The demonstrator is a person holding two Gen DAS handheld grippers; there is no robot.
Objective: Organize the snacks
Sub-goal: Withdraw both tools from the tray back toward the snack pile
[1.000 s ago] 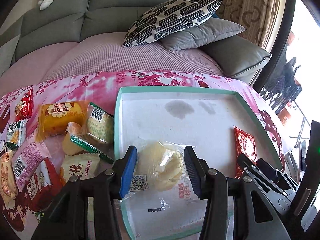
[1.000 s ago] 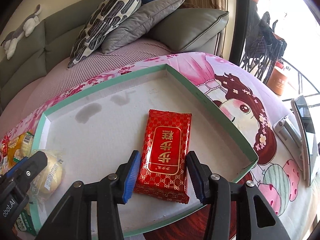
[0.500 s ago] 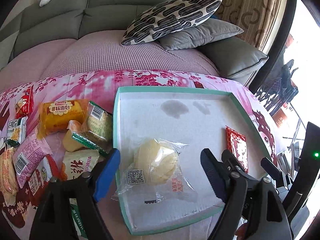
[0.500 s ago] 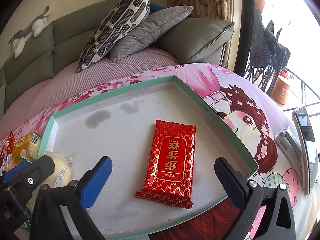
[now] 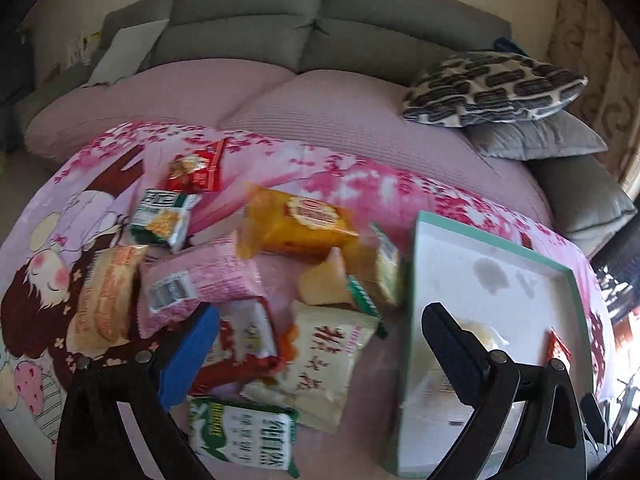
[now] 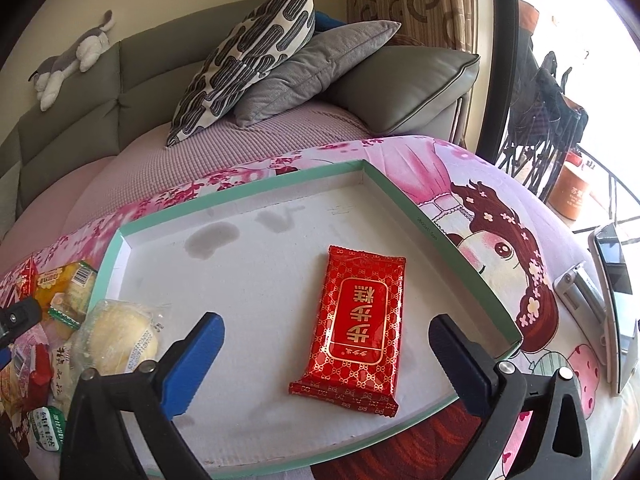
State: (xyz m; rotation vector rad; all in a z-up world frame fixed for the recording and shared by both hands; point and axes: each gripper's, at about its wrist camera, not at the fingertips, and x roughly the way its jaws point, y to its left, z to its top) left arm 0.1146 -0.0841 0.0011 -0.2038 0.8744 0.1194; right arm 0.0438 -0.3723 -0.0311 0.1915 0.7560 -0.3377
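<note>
Red foil snack packet: flat in teal-rimmed tray, beside wrapped bun. Light, slick, crinkly (likely); take by long edges. Right gripper and left gripper: jaws just opened wide, empty.

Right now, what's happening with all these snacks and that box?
A person is sorting snacks into a shallow green-edged box using two hand-held grippers. A red packet and a clear-wrapped bun already lie in the box. The right gripper hangs open over the red packet, its jaws just opened. The left gripper, also just opened and holding nothing, now faces the loose snack pile beside the box on the pink cloth.
</note>
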